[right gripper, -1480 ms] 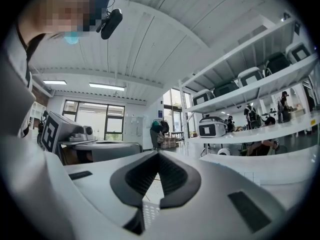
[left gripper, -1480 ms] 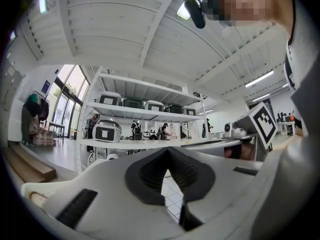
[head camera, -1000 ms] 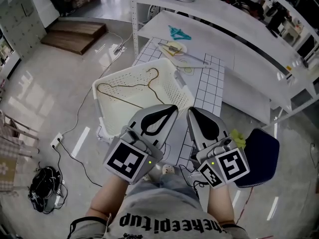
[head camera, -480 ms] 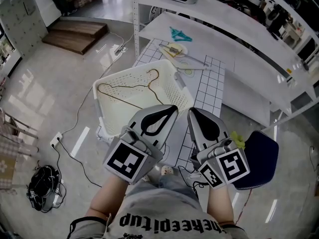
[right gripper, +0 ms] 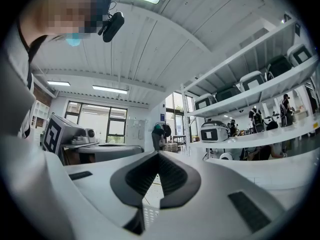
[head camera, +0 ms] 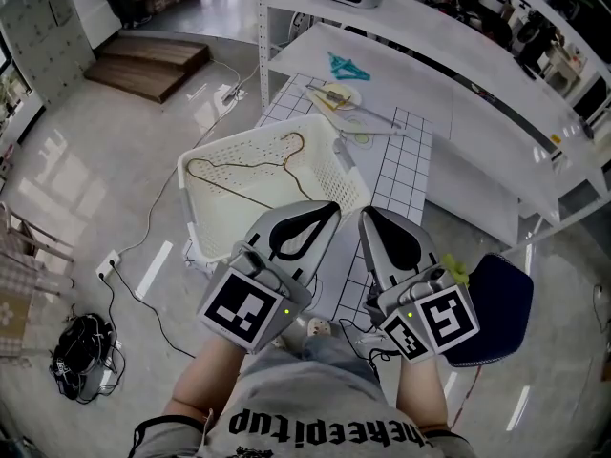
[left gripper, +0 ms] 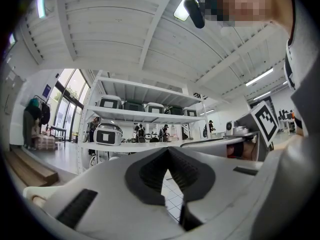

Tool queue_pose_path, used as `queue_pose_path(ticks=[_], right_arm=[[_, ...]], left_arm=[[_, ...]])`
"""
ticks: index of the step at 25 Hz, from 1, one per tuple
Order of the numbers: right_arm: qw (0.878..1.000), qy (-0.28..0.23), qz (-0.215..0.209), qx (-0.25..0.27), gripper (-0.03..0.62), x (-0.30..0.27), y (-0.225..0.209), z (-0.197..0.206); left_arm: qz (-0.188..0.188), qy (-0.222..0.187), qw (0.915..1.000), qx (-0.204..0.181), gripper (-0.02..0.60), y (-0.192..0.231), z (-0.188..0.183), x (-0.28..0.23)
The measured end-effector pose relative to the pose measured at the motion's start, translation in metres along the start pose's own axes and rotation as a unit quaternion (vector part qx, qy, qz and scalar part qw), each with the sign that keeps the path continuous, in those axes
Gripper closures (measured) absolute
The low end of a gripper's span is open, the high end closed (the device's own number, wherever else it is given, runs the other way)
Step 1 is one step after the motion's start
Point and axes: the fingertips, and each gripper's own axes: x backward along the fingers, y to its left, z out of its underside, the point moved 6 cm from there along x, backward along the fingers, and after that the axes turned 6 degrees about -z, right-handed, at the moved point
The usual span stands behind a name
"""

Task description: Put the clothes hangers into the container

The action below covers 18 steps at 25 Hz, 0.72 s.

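**Both your grippers closed and empty, one hanger in the container**

You hold the left gripper [head camera: 326, 210] and the right gripper [head camera: 368, 215] side by side close to your body, pointing away from you. Each has its jaws pressed together at the tips with nothing between them. Just beyond the tips, slightly to the left, sits the white perforated container [head camera: 250, 139]. A thin wire clothes hanger [head camera: 239, 165] lies flat inside it, with its hook towards the far right corner. To the right of the container is a white gridded table top [head camera: 406, 165]. Farther off, a teal clothes hanger [head camera: 345, 65] rests on a white shelf [head camera: 439, 79], well apart from both grippers.
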Motion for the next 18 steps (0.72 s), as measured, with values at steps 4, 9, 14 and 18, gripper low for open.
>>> queue_pose_path(ticks=[4, 9, 14, 18], right_arm=[[1.000, -0.004, -0.003, -0.002, 0.582, 0.003, -0.002, -0.001], [1.000, -0.006, -0.007, -0.002, 0.582, 0.004, -0.007, 0.000], [1.000, -0.007, -0.010, -0.003, 0.582, 0.003, -0.010, -0.001], [1.000, -0.010, -0.012, -0.004, 0.582, 0.002, -0.012, -0.003]], left_arm=[[-0.002, 0.001, 1.0000, -0.001, 0.568, -0.003, -0.001, -0.002], [-0.003, 0.000, 1.0000, -0.003, 0.568, -0.004, 0.001, -0.006], [-0.005, 0.000, 1.0000, -0.003, 0.568, -0.004, 0.001, -0.009], [-0.006, 0.000, 1.0000, -0.003, 0.568, -0.004, 0.000, -0.012]])
